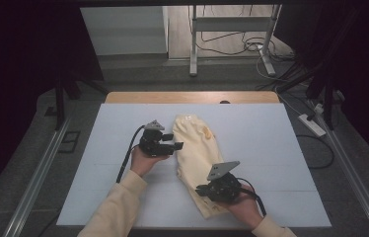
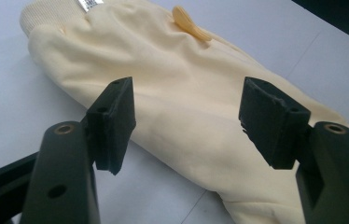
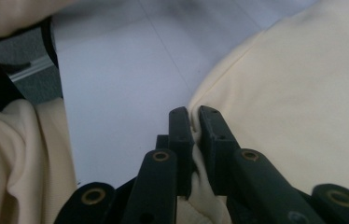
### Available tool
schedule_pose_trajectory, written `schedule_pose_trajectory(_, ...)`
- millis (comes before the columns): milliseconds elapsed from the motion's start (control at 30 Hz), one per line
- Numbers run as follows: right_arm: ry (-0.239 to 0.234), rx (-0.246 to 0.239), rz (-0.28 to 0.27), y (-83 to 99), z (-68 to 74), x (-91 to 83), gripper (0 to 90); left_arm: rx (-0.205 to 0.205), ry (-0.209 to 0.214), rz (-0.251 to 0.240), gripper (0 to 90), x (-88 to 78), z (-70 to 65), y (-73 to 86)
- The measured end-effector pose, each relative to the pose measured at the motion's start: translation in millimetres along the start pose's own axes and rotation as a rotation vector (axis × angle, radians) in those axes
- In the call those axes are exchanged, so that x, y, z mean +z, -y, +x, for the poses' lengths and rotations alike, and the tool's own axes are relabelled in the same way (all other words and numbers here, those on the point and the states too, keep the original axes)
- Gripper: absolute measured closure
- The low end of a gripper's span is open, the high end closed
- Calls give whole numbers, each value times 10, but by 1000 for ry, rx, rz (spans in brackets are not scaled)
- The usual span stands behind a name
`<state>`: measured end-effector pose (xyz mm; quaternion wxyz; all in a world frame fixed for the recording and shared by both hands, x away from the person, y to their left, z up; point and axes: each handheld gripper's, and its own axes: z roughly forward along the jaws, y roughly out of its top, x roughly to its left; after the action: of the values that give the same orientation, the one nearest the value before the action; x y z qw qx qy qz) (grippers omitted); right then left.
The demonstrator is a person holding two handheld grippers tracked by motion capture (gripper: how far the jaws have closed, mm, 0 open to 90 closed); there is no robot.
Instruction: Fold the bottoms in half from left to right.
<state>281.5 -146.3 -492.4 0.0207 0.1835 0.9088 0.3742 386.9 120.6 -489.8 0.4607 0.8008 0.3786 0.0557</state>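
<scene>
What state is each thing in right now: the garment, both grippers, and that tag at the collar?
cream garment: lying flat and folded lengthwise on the white table cover, near edge pinched.
left gripper: open, jaws standing apart above the garment's side, pads not pressing on it.
right gripper: shut on a fold of the garment's edge.
neck label: at the ribbed end, facing up.
orange patch: on the upper face, uncovered.

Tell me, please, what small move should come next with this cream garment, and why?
Probably close the left gripper on the garment's near edge. Its jaws hang open just above the cloth, while the right gripper already pinches the edge at the other end, so a second grip would let both hands lift or fold it.
</scene>
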Motion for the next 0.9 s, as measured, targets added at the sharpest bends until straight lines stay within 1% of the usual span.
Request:
schedule_pose_trajectory(33, 1, 0, 7, 8, 1, 19, 803, 0, 0, 1, 362, 0, 0, 0)
schedule_pose_trajectory(67, -2, 1, 11, 15, -5, 29, 767, 0, 0, 1, 362, 0, -1, 0)
schedule_pose_trajectory(100, -9, 5, 11, 19, -12, 30, 704, 2, 1, 1, 361, -1, 0, 0)
schedule_pose_trajectory(133, -7, 10, 5, 19, -18, 23, 628, 3, 1, 0, 361, -2, -1, -1)
schedule_pose_trajectory(200, -5, 23, -16, 14, -40, -8, 533, 5, 2, 0, 361, -1, -1, -1)
schedule_pose_trajectory(267, 13, 40, -48, 9, -67, -52, 473, 6, 1, 2, 361, 0, -5, -1)
schedule_pose_trajectory(333, 27, 55, -73, 7, -106, -106, 439, 7, 2, 0, 361, -3, -7, -1)
schedule_pose_trajectory(400, 49, 68, -90, 10, -150, -158, 416, 8, 1, 1, 361, -7, -2, -1)
schedule_pose_trajectory(467, 63, 87, -98, 22, -204, -208, 413, 6, 1, 1, 361, -9, 2, -1)
schedule_pose_trajectory(533, 89, 97, -99, 45, -263, -244, 407, 5, 2, 0, 361, -11, 6, 0)
schedule_pose_trajectory(667, 134, 139, -77, 122, -384, -277, 396, 8, 2, 3, 361, -14, 8, 1)
schedule_pose_trajectory(767, 156, 160, -58, 167, -438, -287, 383, 8, 2, 1, 361, -17, 9, 1)
schedule_pose_trajectory(900, 182, 162, -27, 203, -470, -287, 372, 6, 1, 5, 360, -13, 13, 6)
